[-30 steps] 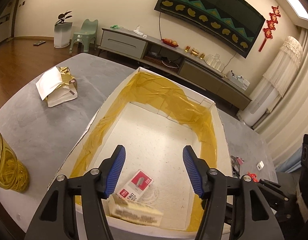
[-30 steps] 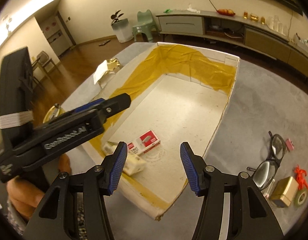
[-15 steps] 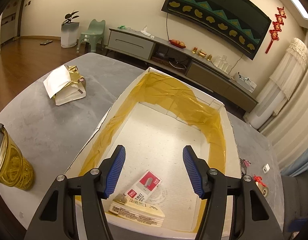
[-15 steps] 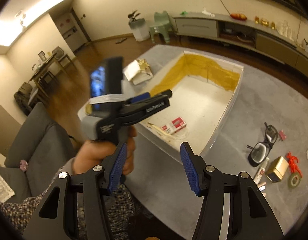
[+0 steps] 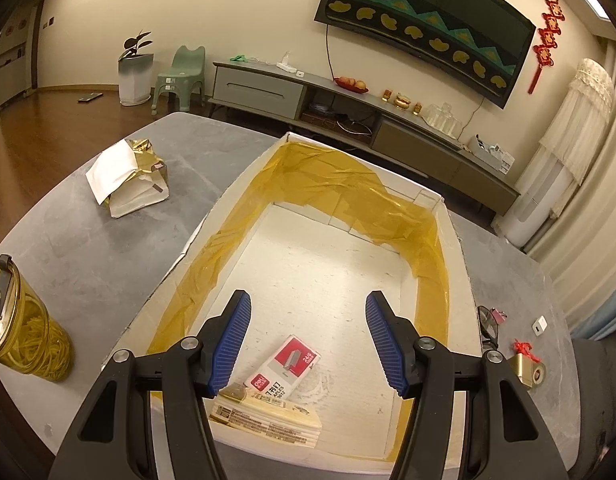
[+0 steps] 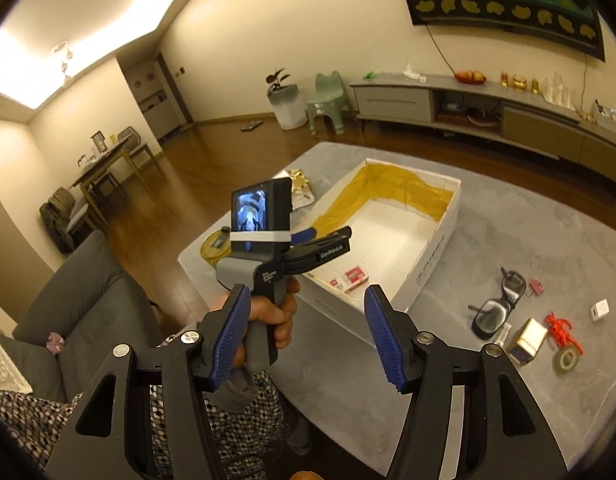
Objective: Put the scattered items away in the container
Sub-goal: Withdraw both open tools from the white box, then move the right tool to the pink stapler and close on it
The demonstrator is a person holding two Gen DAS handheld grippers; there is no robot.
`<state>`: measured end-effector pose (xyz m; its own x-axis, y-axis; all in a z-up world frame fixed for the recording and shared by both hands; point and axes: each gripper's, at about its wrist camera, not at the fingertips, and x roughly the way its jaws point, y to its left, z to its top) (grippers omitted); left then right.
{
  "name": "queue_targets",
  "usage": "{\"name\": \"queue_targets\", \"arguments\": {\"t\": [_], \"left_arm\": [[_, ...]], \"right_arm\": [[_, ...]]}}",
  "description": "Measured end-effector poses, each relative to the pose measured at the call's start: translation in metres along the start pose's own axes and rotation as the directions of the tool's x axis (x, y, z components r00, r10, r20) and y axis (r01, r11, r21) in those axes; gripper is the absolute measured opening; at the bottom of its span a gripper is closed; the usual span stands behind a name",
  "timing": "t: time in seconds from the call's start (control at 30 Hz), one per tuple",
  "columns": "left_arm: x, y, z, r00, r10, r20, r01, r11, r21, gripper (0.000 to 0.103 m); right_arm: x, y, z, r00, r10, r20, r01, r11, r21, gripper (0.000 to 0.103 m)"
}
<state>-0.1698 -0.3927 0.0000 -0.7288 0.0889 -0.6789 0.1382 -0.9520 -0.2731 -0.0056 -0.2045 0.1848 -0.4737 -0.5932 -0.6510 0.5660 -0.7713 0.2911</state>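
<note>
Sorting looks to be between picks: both tools are empty-handed. The left gripper (image 5: 308,340) hangs released, blue pads spread, just above the near end of the white cardboard box lined with yellow film (image 5: 455,240), and inside that near end lie a red-and-white staple packet (image 5: 286,364) and a flat cream booklet-like pack (image 5: 268,414), touching each other. The right gripper (image 6: 306,336) is likewise released and holds nothing, raised well back from the box. On the grey stone table (image 6: 527,216), to the right of the box, the unsorted things wait: black-rimmed spectacles (image 6: 493,310) nearest the box wall, then a small gold box (image 6: 525,342), a red knotted ornament (image 6: 561,330), a roll of tape (image 6: 565,360) and a small white square piece (image 6: 599,309). To the left of the box sit a crumpled gold-and-white paper bag (image 5: 128,176) and a clear jar of yellow bands (image 5: 28,332). My judgement: the next move is for the right gripper to drop toward the cluster right of the box, likely the spectacles, closing across a thin frame lying flat. Room there is open, though the items crowd one another, and the box wall must be cleared on the carry. The jar stands near the table's edge.
</note>
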Motion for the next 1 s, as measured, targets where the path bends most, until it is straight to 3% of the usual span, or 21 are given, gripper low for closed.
{"name": "queue_targets", "arguments": {"t": [0.43,0.63,0.83,1.0], "left_arm": [[-0.010,-0.031,-0.003,1.000,-0.004,0.015,0.004,0.999,0.041,0.061],[-0.017,-0.055,-0.007,0.999,-0.032,0.021,0.030,0.996,0.089,0.061],[-0.025,-0.094,-0.017,0.997,-0.068,0.040,0.059,0.980,0.189,0.061],[-0.029,-0.133,-0.032,0.992,-0.123,0.035,0.107,0.949,0.297,0.061]], "right_arm": [[-0.033,-0.004,-0.007,0.999,0.000,0.046,0.000,1.000,-0.004,0.063],[-0.029,-0.053,-0.021,0.992,-0.112,0.065,0.109,0.993,0.053,0.063],[-0.037,-0.120,-0.050,0.984,-0.159,0.083,0.142,0.974,0.175,0.063],[-0.042,-0.172,-0.076,0.980,-0.168,0.105,0.131,0.947,0.292,0.063]]}}
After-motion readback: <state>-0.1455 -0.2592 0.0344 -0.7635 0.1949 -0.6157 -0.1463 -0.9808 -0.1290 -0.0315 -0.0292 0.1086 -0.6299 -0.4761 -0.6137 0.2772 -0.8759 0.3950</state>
